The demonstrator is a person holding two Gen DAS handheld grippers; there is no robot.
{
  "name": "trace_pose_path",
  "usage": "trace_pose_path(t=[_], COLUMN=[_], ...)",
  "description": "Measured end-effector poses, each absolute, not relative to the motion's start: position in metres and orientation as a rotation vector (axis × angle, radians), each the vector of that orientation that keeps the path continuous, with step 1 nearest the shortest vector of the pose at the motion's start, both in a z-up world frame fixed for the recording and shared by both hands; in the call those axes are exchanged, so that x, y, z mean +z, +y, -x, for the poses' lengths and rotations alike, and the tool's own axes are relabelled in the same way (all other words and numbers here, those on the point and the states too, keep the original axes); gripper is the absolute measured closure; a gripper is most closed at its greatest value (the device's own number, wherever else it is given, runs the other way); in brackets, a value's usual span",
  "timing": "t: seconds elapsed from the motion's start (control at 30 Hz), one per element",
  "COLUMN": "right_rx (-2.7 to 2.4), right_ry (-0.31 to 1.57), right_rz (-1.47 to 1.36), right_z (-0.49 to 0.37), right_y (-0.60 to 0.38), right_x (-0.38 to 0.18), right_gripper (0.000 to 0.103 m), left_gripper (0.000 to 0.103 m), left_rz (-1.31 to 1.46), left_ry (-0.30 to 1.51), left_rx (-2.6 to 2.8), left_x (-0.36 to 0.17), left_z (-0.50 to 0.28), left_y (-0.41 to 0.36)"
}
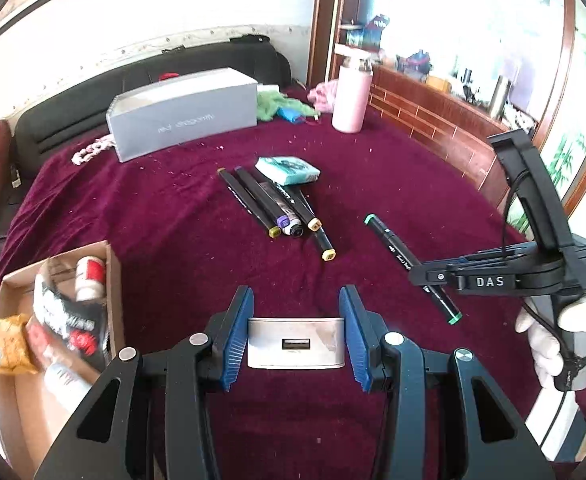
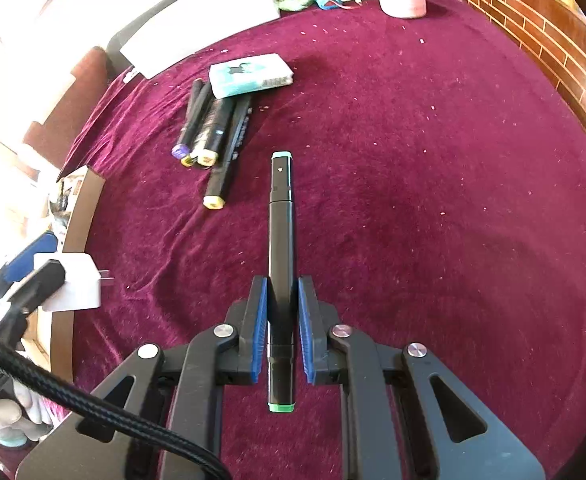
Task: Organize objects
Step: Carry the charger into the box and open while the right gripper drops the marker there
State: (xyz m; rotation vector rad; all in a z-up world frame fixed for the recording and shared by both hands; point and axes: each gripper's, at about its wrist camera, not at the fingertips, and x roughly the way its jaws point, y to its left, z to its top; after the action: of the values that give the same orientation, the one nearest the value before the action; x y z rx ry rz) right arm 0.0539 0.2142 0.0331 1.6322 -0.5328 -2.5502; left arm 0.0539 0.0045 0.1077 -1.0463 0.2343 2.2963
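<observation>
My left gripper (image 1: 296,300) is shut on a white USB charger (image 1: 296,343), held above the maroon cloth; the charger (image 2: 75,285) shows its plug prongs in the right wrist view. My right gripper (image 2: 283,284) is shut on a black marker with green caps (image 2: 281,240), and the marker points forward along the fingers. The left wrist view shows that same marker (image 1: 397,252) in the right gripper (image 1: 425,278), at the right. Several black markers (image 1: 277,204) lie bunched mid-table, with a teal packet (image 1: 289,169) at their far end.
A cardboard box (image 1: 113,276) with snack packets and a small bottle sits at the left. A grey box (image 1: 185,114), green cloth (image 1: 281,104) and pink bottle (image 1: 351,96) stand at the back. A gloved hand (image 1: 553,344) holds the right gripper. A wooden ledge (image 1: 433,120) runs along the right.
</observation>
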Motion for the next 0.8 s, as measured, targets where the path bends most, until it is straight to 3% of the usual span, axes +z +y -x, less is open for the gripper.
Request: trace_pose_path(t=[0.47, 0.8], right_rx=[-2.39, -2.212], right_ry=[-0.323, -0.215], right_rz=[-1.458, -1.428], right_z=[-0.061, -0.042], right_y=[0.085, -0.042], right_x=[0.083, 0.077], right_gripper=[0.09, 0.09], left_gripper=[0.064, 0.064], left_rz=[0.978, 1.136], left_ry=[0.082, 0.021], left_rx=[2.558, 2.665], left_x=[0.148, 0.11], left_z=[-0.087, -0.068], left_y=[-0.138, -0.224])
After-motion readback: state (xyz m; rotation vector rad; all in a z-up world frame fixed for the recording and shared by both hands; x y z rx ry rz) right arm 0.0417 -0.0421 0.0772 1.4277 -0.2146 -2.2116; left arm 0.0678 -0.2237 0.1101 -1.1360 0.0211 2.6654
